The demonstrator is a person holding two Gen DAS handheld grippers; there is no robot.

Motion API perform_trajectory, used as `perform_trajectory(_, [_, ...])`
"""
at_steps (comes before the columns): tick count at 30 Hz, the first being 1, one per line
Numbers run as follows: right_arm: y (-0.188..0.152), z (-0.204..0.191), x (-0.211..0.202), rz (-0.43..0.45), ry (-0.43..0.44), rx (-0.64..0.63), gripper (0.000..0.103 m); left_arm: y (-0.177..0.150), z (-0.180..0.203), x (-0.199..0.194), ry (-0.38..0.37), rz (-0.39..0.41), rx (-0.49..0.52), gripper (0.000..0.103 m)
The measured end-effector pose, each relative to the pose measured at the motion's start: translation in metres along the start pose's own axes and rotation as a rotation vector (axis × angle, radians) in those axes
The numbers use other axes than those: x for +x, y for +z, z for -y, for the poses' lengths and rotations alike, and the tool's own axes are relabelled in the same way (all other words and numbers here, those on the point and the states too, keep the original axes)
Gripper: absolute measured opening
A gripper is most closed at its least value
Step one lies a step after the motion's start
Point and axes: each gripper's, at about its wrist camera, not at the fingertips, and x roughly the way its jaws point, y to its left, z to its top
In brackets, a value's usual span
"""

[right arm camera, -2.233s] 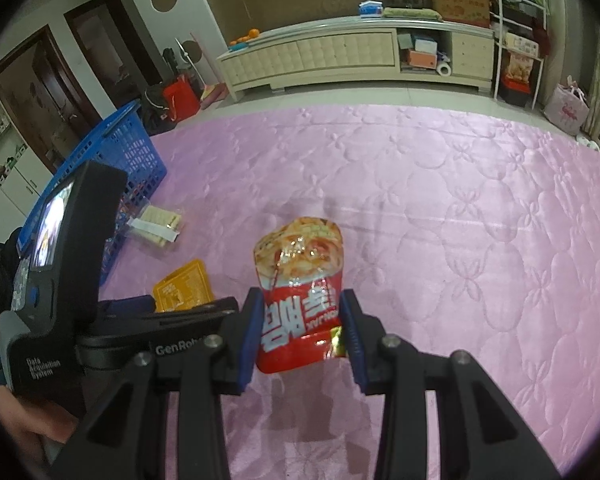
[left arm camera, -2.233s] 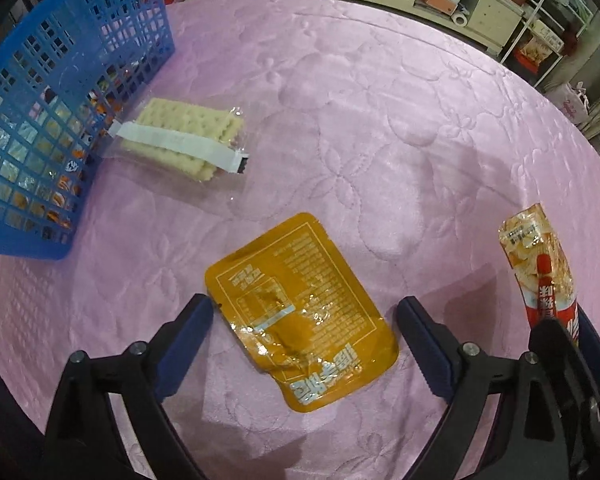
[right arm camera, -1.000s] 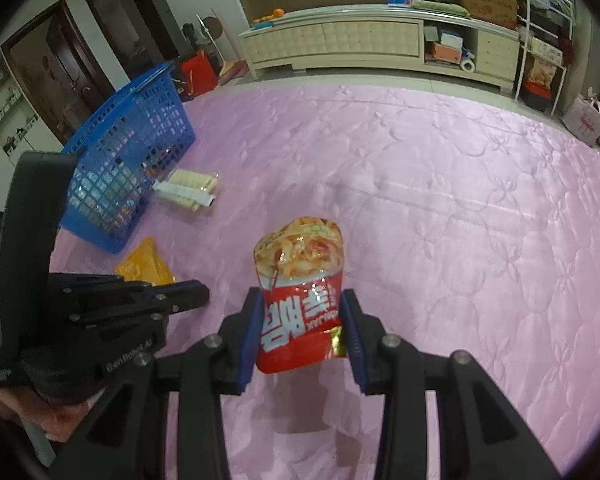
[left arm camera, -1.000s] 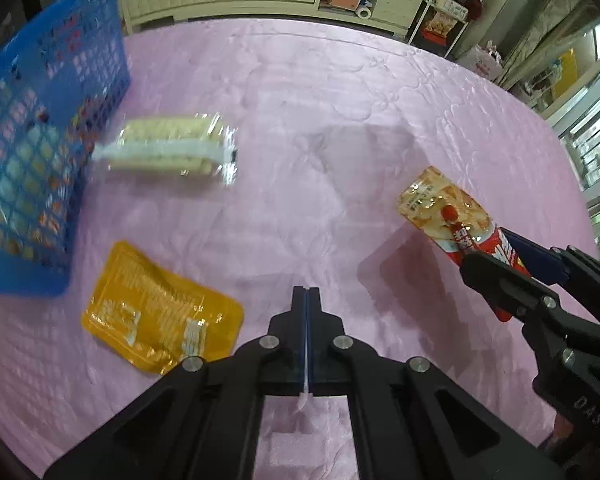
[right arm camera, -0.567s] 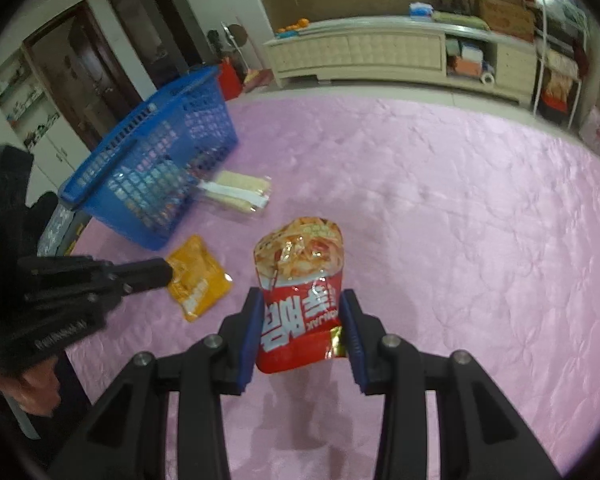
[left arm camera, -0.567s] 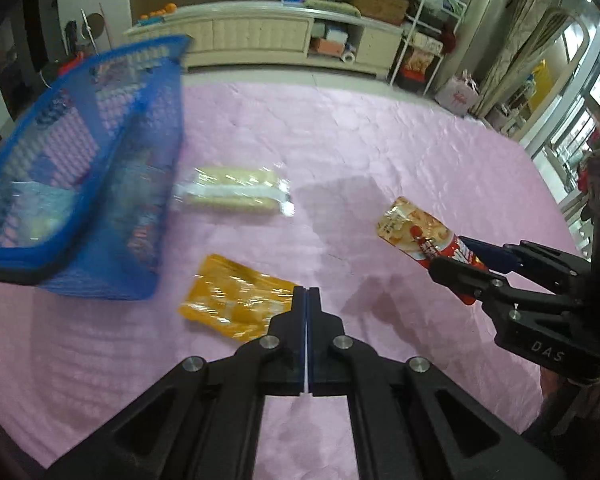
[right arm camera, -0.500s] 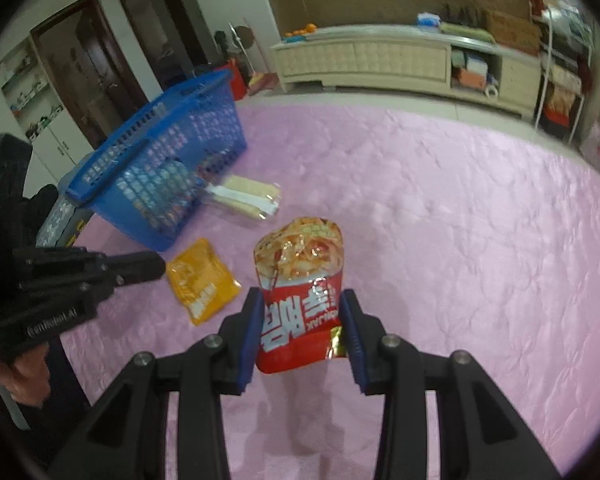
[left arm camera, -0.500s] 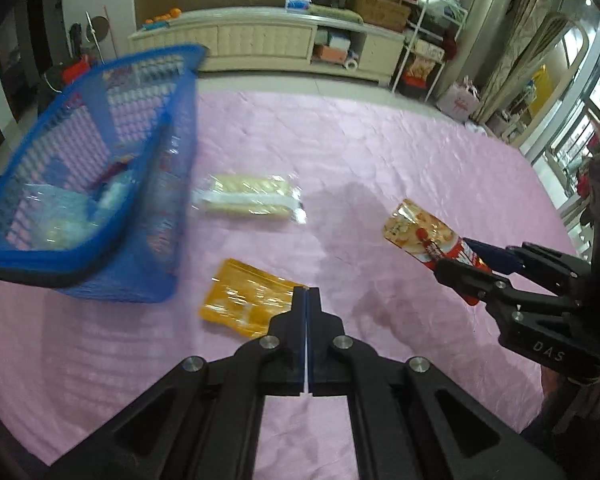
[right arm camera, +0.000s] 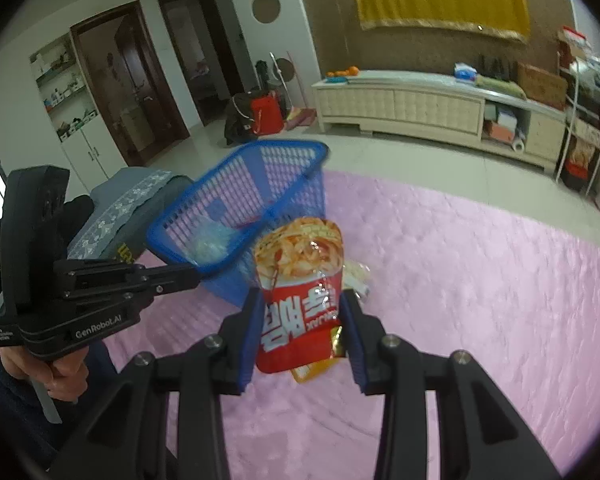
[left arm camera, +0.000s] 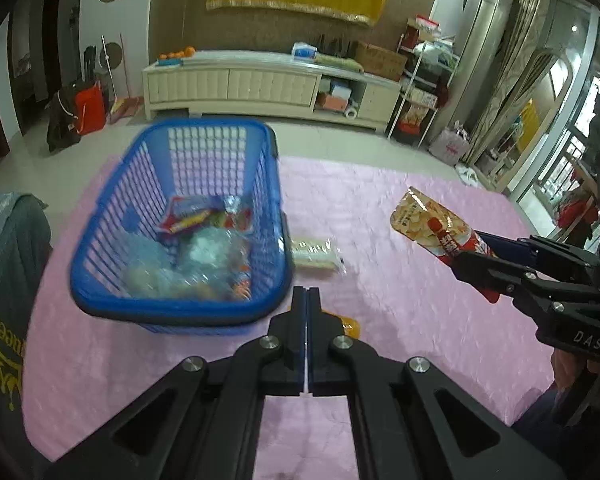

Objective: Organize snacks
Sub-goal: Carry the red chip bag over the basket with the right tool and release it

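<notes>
One blue plastic lattice basket sits on the quilted pink bench, holding several crinkled wrappers. Right gripper: jaws pinching one glossy red snack pouch, raised clear of the bench, right of the basket. Left gripper: jaws pressed together, empty. One clear cracker pack lies beside the basket; one orange sachet is mostly hidden.

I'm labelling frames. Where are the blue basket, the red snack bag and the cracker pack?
blue basket (left arm camera: 172, 310): left wrist view, near rim.
red snack bag (right arm camera: 300, 280): right wrist view, front face.
cracker pack (left arm camera: 314, 252): left wrist view, wrapper middle.
</notes>
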Motion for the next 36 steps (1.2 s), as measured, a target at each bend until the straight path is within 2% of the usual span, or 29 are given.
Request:
perform_trajectory(8, [0.034, -0.032, 0.015, 0.013, 0.003, -0.037, 0.043, 0.028, -0.039, -0.032, 0.029, 0.06, 0.04, 0.0])
perform_trajectory(16, [0.06, -0.058, 0.057, -0.049, 0.0, -0.074, 0.043, 0.047, -0.08, -0.027, 0.056, 0.063, 0.024, 0.0])
perform_trajectory(25, [0.068, -0.067, 0.098, -0.115, 0.02, -0.069, 0.043, 0.053, -0.108, -0.011, 0.06, 0.038, -0.005, 0.0])
perform_trajectory(31, [0.059, -0.071, 0.117, -0.152, 0.018, -0.085, 0.043, 0.051, -0.117, -0.009, 0.059, 0.03, -0.003, 0.0])
perform_trajectory(32, [0.059, -0.071, 0.119, -0.156, 0.022, -0.084, 0.044, 0.051, -0.118, -0.009, 0.059, 0.029, -0.005, 0.0])
perform_trajectory(34, [0.06, -0.071, 0.122, -0.167, 0.011, -0.08, 0.053, 0.049, -0.118, -0.012, 0.062, 0.031, -0.006, 0.001])
perform_trajectory(35, [0.059, -0.071, 0.123, -0.165, -0.002, -0.079, 0.062, 0.048, -0.118, -0.013, 0.074, 0.034, -0.004, 0.007])
perform_trajectory(36, [0.059, -0.07, 0.121, -0.16, -0.006, -0.078, 0.067, 0.047, -0.117, -0.015, 0.087, 0.037, 0.002, 0.021])
